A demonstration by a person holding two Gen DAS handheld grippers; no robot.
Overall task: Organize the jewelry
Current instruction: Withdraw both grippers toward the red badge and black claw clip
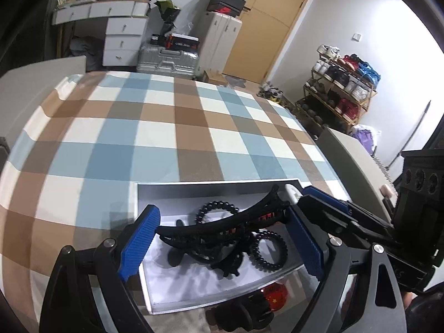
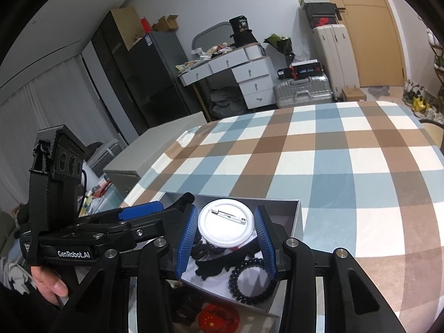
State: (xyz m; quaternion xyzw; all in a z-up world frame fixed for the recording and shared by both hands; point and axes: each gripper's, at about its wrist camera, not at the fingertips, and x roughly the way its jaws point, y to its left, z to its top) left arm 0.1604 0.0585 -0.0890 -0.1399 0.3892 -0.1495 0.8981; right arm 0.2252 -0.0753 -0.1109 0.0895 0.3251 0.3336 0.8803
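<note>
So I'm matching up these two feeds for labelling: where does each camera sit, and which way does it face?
Left wrist: on the left tongs, looking down at the white open box on the checked tablecloth; shows its blue fingers, wide open, and the right tongs.
Right wrist: on the right tongs, gripping a round white pin badge above the box; a hand shows.
Shared: box, black coiled hair tie, tablecloth.
</note>
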